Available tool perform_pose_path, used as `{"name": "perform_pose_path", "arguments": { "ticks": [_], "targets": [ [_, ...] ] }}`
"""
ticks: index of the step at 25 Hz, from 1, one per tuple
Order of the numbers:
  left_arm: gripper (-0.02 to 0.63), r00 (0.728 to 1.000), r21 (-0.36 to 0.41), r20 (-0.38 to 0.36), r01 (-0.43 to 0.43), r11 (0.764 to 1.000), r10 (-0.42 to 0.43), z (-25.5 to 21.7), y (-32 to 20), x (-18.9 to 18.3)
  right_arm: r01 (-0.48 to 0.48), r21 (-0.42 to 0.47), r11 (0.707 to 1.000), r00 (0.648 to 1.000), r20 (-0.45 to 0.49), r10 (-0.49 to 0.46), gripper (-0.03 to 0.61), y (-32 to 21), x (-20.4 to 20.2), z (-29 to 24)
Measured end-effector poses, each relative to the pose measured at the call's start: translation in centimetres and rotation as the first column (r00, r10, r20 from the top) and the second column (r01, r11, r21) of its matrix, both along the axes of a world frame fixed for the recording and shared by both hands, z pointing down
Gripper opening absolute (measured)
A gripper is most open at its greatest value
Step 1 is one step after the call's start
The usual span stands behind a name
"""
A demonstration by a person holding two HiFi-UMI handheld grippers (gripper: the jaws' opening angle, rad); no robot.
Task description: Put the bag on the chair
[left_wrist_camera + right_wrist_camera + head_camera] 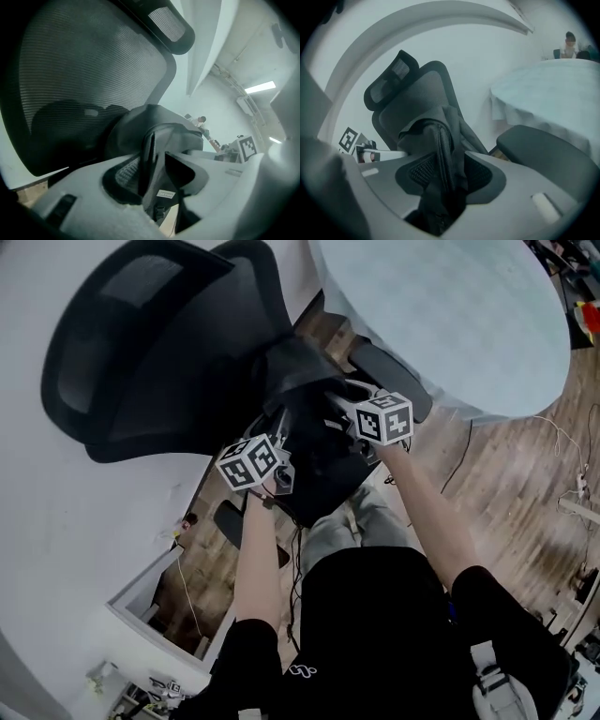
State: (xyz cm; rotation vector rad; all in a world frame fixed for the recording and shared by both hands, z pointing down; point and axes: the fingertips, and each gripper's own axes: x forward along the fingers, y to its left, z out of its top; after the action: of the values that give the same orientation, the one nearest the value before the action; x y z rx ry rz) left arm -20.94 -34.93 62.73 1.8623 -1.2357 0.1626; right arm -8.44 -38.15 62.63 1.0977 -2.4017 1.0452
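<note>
Bag (305, 381) on chair (141, 352), straps loose inside parted left claw (157, 171), right claw (451, 174)

Round counter (450, 315) under pale cloth filled upper right of head view, cloth hanging over rim. Wood-plank floor (506, 493) ran beneath and beside it. Thin white cable (561, 439) trailed over planks at right. Red item (589, 320) at far right edge, too small to identify. White curved wall (47, 521) took left side, second cable (186, 589) near its base. Ceiling strip light (259, 87) was lit in left gripper view. Person (570, 43) sat beyond counter in right gripper view.
</note>
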Motion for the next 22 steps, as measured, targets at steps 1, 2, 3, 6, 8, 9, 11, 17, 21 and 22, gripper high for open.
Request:
{"name": "perform_pose_path", "arguments": {
  "ticks": [1,2,3,6,8,9,11,17,21,22],
  "targets": [
    [0.168,1.0,-0.002,0.019,0.005,1.0,-0.005,-0.2,0.2,-0.7,-0.018,0.003,1.0,1.0,0.022,0.018,0.18,-0.1,0.0,-0.6],
    [0.184,0.999,0.009,0.048,0.007,1.0,-0.008,-0.8,0.4,-1.4,-0.04,0.01,0.999,0.998,0.053,0.039,0.186,-0.2,0.2,-1.5],
    [0.186,0.995,0.038,0.095,0.002,0.999,-0.005,-2.0,0.4,-1.9,-0.065,0.018,0.998,0.994,0.093,0.063,0.187,-0.5,0.5,-2.8],
    [0.169,0.973,0.194,0.231,-0.037,0.98,-0.009,-8.0,-1.0,-2.3,-0.095,0.102,0.99,0.982,0.17,0.077,0.186,-1.7,0.9,-8.7],
    [0.139,0.972,0.294,0.231,-0.035,0.955,-0.036,-12.4,-2.0,-1.7,-0.083,0.196,0.977,0.982,0.185,0.047,0.167,-2.0,0.5,-12.6],
    [0.11,0.974,0.34,0.218,-0.023,0.94,-0.055,-14.4,-2.3,-1.4,-0.083,0.235,0.968,0.98,0.193,0.037,0.167,-2.1,0.2,-14.3],
    [0.018,0.971,0.426,0.218,-0.001,0.905,-0.101,-18.1,-2.2,-0.6,-0.097,0.299,0.949,0.977,0.211,0.033,0.072,-2.1,0.1,-17.2],
    [0.0,0.936,0.507,0.306,-0.007,0.862,-0.173,-22.7,-0.8,1.2,-0.114,0.399,0.91,0.966,0.259,0.007,0.008,-1.2,0.7,-22.3],
    [0.0,0.932,0.495,0.294,0.041,0.868,-0.212,-22.1,0.1,0.4,-0.051,0.44,0.897,0.992,0.123,-0.004,0.009,0.2,1.6,-21.9],
    [0.0,0.931,0.489,0.292,0.054,0.87,-0.221,-21.8,0.3,0.2,-0.038,0.448,0.893,0.995,0.102,-0.009,0.009,0.5,1.9,-21.8]
  ]
}}
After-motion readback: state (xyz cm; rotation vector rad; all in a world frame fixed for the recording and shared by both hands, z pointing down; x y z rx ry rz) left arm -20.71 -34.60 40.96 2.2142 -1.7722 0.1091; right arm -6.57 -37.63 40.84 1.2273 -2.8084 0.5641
